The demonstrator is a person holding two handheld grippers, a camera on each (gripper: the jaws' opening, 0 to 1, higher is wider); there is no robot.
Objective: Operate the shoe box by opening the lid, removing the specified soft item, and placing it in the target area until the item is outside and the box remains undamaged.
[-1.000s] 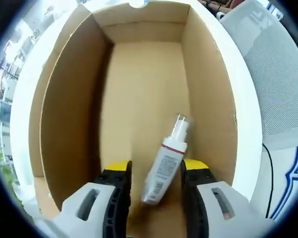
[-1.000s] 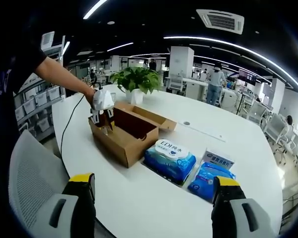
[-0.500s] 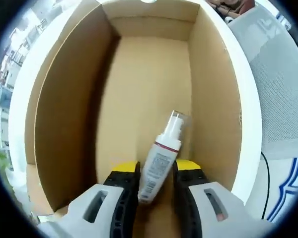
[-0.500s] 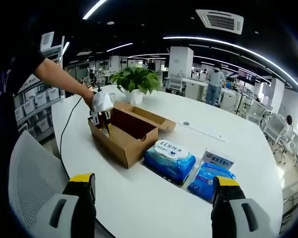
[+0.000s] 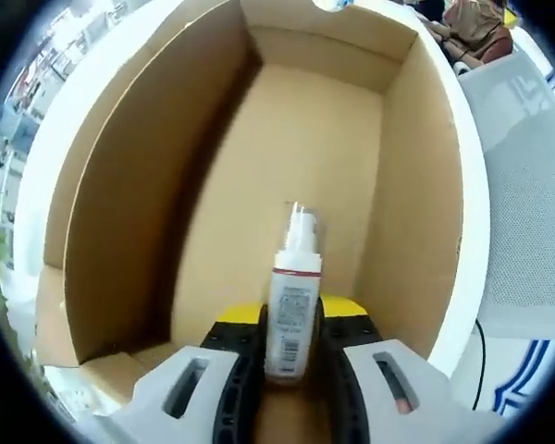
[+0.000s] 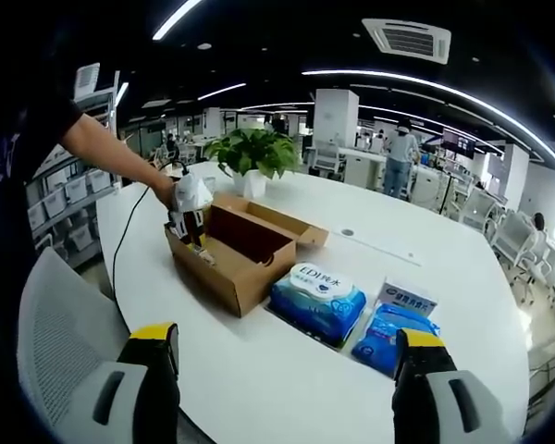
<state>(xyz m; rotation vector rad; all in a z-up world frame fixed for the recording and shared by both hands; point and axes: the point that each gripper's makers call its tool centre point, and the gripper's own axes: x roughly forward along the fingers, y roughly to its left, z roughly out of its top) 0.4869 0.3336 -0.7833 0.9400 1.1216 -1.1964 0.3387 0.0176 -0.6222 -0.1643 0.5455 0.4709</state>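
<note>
A white bottle [image 5: 291, 310] with a red band and a clear cap lies on the floor of the open cardboard shoe box [image 5: 120, 185], and my left gripper [image 5: 291, 342] is shut on its lower body. In the right gripper view the same box [image 6: 236, 268] stands on the white table with its lid [image 6: 291, 222] lying behind it. The left gripper [image 6: 190, 208] dips into the box's left end, held by a person's hand. My right gripper [image 6: 282, 347] is open, well above the table's near edge and far from the box.
Beside the box lie a blue wet-wipes pack [image 6: 319, 301] and two smaller blue and white packs [image 6: 398, 319]. A potted plant [image 6: 252, 153] stands behind the box. A grey mesh chair [image 6: 60, 347] sits at the near left. A cable [image 6: 129, 231] trails across the table.
My left gripper's jaws closed from wide apart onto the bottle, and its view tilted so the bottle now points straight up. The right gripper stayed still.
</note>
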